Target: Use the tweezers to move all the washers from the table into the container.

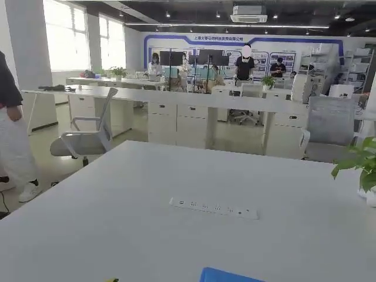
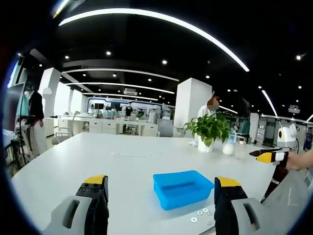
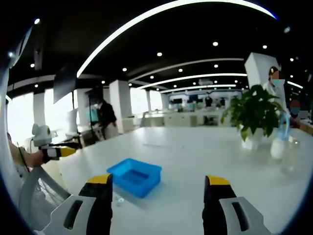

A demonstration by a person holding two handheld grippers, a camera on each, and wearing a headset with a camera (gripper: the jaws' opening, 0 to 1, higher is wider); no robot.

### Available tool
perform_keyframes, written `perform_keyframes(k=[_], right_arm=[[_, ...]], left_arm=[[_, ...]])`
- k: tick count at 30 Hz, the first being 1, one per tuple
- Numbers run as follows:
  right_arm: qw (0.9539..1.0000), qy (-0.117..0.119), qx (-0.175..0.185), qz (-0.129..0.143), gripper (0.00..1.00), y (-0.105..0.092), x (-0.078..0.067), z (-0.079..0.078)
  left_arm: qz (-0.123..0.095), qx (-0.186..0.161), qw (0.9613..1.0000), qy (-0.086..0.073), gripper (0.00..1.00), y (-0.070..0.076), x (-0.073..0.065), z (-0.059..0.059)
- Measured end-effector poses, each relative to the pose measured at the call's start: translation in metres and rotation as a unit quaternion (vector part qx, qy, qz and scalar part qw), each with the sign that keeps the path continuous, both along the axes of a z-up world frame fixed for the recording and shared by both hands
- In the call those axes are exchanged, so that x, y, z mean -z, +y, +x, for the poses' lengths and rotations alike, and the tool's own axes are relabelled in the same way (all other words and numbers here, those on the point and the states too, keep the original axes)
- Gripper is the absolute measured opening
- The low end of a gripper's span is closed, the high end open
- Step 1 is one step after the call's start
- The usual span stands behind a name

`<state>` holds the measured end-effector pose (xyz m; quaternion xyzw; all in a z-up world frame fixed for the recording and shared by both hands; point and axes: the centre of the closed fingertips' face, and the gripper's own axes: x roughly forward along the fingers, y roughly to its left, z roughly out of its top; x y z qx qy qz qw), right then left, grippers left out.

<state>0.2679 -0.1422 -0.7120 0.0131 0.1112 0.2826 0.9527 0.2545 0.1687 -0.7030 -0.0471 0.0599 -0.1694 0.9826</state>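
The task looks barely begun. Several washers (image 2: 201,214) lie on the white surface (image 2: 122,166) just beside the blue container (image 2: 181,188), whose inside looks bare as far as can be told. The left hand-held gripper (image 2: 161,183) and the right hand-held gripper (image 3: 157,180) both have their jaws apart, holding nothing. Every washer seen is yet to be moved.

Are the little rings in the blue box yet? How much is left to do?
Nothing looks done yet: the blue rectangular plastic container looks empty from here. The small silver metal washers lie on the white table beside it. In hand: nothing, since the left tongs and the right tongs are both open and empty. Left to do: every washer has to go into the container.
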Motion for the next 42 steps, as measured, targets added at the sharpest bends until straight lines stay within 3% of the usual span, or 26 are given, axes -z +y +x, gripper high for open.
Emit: perform_keyframes(k=[16, 24, 35, 37, 40, 42], right_arm=[[1.0000, 0.004, 0.003, -0.005, 0.73, 0.005, 0.000, -0.002], [0.9999, 0.004, 0.006, -0.007, 0.73, 0.001, 0.001, -0.001], [0.9996, 0.014, 0.023, -0.003, 0.71, -0.008, 0.003, 0.002], [0.9995, 0.015, 0.021, -0.016, 0.71, -0.007, 0.005, 0.001], [0.9979, 0.023, 0.009, -0.059, 0.69, -0.002, 0.012, -0.003], [0.9970, 0.037, -0.002, -0.069, 0.69, -0.005, 0.018, -0.005]], left_arm=[[-0.004, -0.001, 1.0000, -0.002, 0.90, 0.001, -0.001, 0.000], [-0.002, -0.001, 1.0000, 0.001, 0.90, 0.001, 0.000, 0.000], [0.004, -0.004, 1.0000, -0.006, 0.92, 0.002, -0.002, 0.000], [0.005, -0.004, 0.9999, -0.009, 0.92, 0.002, -0.004, 0.000], [0.008, -0.001, 0.9999, -0.006, 0.92, 0.001, -0.002, 0.000], [0.013, 0.001, 0.9999, -0.008, 0.92, 0.001, -0.003, 0.000]])
